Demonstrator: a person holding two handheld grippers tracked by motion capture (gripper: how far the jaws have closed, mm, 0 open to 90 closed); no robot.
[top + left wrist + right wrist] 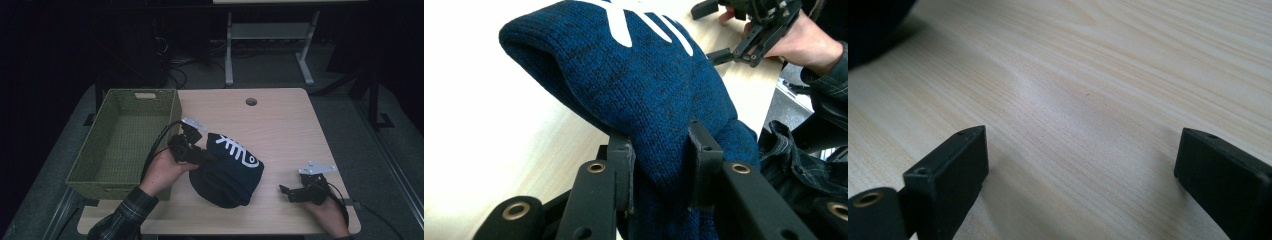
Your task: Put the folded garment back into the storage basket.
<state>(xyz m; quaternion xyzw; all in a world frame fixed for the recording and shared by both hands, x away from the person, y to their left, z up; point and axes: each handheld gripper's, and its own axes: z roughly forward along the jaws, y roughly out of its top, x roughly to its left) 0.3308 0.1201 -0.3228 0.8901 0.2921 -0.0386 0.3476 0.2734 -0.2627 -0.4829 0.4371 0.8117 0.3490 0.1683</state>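
My black tongs (pixel 659 165) pinch a dark blue knit hat (pixel 649 85) with a white fishbone design. The woven basket (pixel 120 145) is olive green, the table (pixel 285 130) pale woodgrain, my sleeve (pixel 122 215) plaid.

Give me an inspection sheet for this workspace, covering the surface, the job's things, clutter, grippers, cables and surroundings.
Surface: light wooden table with a round hole near its far edge.
Job's things: dark blue knit hat with a white pattern, gathered at one edge and partly lifted; green woven basket at the table's left, nothing seen inside.
Clutter: nothing seen.
Grippers: left gripper shut on the hat's fabric; right gripper open, low over bare wood at the near right.
Cables: black cable loops from the left gripper over the basket's edge.
Surroundings: dark room, grey desk frame beyond.
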